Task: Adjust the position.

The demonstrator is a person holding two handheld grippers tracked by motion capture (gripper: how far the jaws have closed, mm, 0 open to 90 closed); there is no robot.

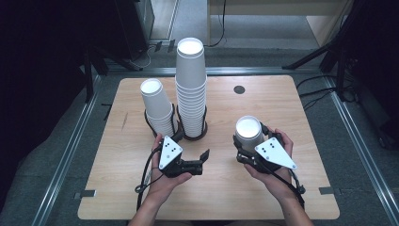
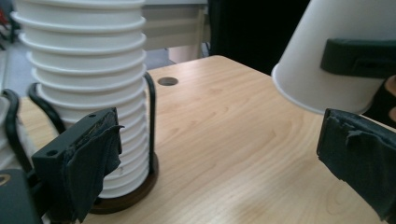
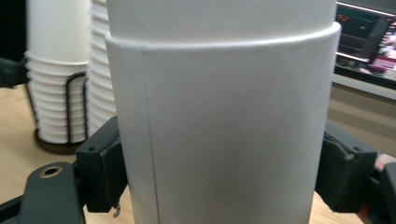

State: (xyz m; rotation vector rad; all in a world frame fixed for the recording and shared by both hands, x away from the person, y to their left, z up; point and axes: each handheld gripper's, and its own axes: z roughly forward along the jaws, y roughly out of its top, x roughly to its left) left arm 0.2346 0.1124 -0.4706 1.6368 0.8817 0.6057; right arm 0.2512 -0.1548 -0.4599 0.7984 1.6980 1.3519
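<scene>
Right tool [image 1: 248, 141] grips an upside-down paper cup [image 1: 248, 132].

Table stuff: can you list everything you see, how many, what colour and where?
Tall cup stack: one, white, upside down in a black wire holder at the table's middle.
Short cup stack: one, white, in a holder left of the tall one.
Single cup: one, white, upside down, on the right.
Table: one, light wood.
Left claw: black, jaws open, nothing between them, near the tall stack's base.
Right claw: black, shut on the single cup.
Hands: two, holding the claws.
</scene>
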